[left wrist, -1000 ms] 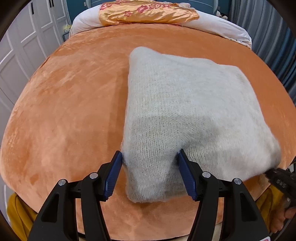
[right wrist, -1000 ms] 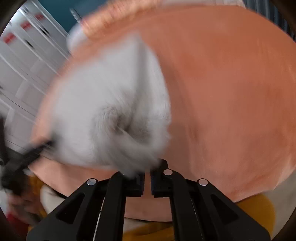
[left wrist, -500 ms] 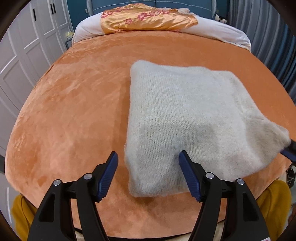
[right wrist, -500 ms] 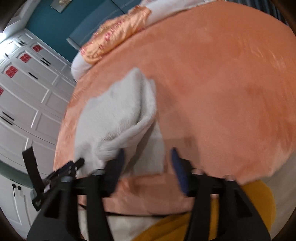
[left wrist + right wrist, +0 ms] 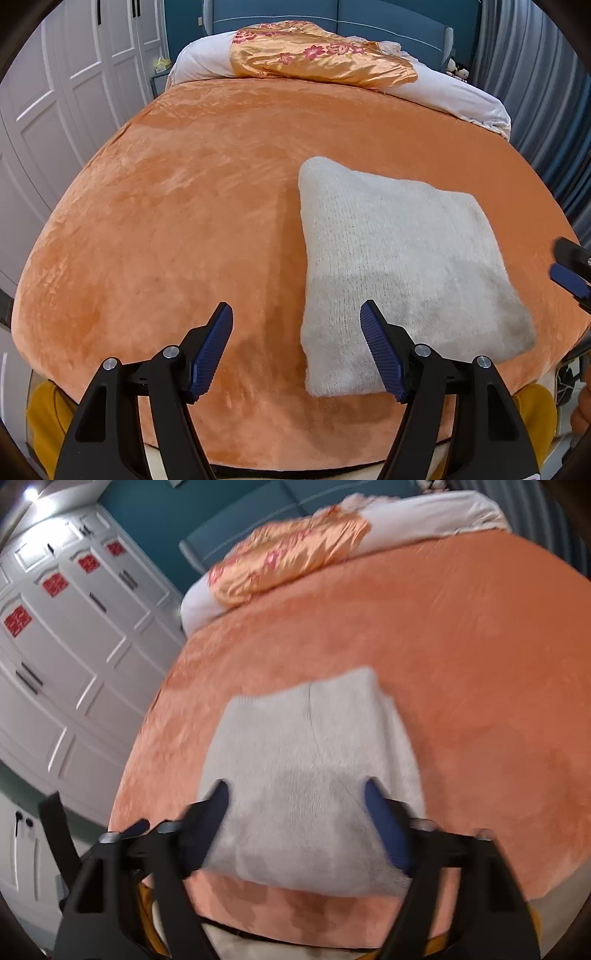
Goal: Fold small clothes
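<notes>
A folded pale grey knit garment (image 5: pixel 399 266) lies flat on the orange bedspread (image 5: pixel 184 221), near the front edge. My left gripper (image 5: pixel 297 325) is open and empty, raised above the bedspread just left of the garment's near left corner. My right gripper (image 5: pixel 295 801) is open and empty, hovering over the near end of the garment (image 5: pixel 310 775); that view is blurred. One blue-padded tip of the right gripper (image 5: pixel 569 277) shows at the right edge of the left wrist view.
An orange satin floral pillow (image 5: pixel 317 55) and white bedding (image 5: pixel 461 96) lie at the head of the bed. White wardrobe doors (image 5: pixel 55 92) stand on the left, grey curtains (image 5: pixel 546 92) on the right. The person's yellow clothing (image 5: pixel 44 413) shows below the bed edge.
My right gripper opened and let go of the garment's corner, which now lies flat. Both grippers have pulled back and up; my left gripper has shifted left off the garment.
</notes>
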Tool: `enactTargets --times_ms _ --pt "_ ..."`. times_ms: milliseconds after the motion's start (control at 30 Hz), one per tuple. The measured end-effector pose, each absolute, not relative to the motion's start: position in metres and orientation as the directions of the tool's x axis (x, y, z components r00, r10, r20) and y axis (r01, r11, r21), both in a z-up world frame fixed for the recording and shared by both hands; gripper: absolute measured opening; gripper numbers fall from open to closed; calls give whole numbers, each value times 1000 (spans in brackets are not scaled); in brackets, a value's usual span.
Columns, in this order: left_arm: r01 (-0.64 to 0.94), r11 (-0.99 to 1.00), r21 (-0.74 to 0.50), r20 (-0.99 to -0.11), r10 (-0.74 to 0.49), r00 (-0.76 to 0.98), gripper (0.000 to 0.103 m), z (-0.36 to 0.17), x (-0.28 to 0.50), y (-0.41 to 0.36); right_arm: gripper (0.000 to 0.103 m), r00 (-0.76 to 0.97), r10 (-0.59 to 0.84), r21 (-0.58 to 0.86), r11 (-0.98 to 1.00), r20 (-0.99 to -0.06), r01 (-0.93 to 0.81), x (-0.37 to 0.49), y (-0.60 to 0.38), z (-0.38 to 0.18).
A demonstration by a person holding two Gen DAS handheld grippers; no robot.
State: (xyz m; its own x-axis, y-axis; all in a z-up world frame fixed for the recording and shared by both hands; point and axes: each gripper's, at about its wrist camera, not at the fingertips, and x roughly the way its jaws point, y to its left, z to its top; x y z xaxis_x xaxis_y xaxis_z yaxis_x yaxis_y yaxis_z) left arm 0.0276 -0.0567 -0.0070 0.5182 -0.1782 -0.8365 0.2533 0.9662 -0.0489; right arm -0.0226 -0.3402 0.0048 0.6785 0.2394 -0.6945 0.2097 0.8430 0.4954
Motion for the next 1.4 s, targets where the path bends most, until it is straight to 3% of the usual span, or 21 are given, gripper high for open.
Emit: enactTargets --times_ms 300,333,367,433,467,533,667,733,767,867,967,1100,1233,1300,1400 --pt "398 909 -122 -872 -290 395 79 -31 1 -75 78 510 125 382 813 -851 439 -28 -347 -68" --pt "431 897 -99 -880 -282 384 81 -36 -4 -81 69 506 161 415 795 -847 442 -21 -348 -75" --pt "452 888 -81 -883 -275 381 82 -40 -7 -85 44 503 176 426 791 -846 440 -18 -348 -79" --pt "456 890 15 -888 -198 415 80 -52 -6 -92 23 507 177 413 817 -844 403 -2 -337 -68" --pt "444 895 35 -890 -174 421 65 -55 -3 -90 20 548 192 427 838 -814 341 6 -326 -48" --pt "380 924 -38 -891 -204 406 51 -47 14 -73 18 639 281 515 830 -716 212 14 -312 -7" --pt "264 964 -16 -853 -151 499 51 -22 31 -39 18 761 415 661 750 -499 24 2 -310 48" --pt "237 972 -14 -871 -128 475 50 -28 39 -27 18 747 384 650 756 -543 84 -2 -317 23" --pt "226 974 -29 -880 -131 456 49 -32 41 -21 18 696 322 593 784 -642 183 -3 -324 -12" --pt "210 975 -71 -875 -162 456 49 -29 37 -17 19 513 254 482 790 -820 380 -5 -342 -106" --pt "245 967 -73 -857 -187 480 51 -17 33 -31 20 572 287 559 737 -768 380 -13 -349 -104" --pt "315 946 -77 -850 -227 476 51 -13 36 -65 19 575 197 447 831 -794 332 -8 -333 -72" --pt "344 939 -16 -878 -178 444 54 -41 44 -96 19 537 152 392 844 -830 365 -16 -335 -90" --pt "339 941 7 -890 -149 430 56 -56 45 -101 21 517 175 400 840 -838 366 -18 -335 -107" --pt "329 944 18 -886 -137 443 56 -55 45 -100 31 525 186 416 835 -830 361 -18 -338 -87"
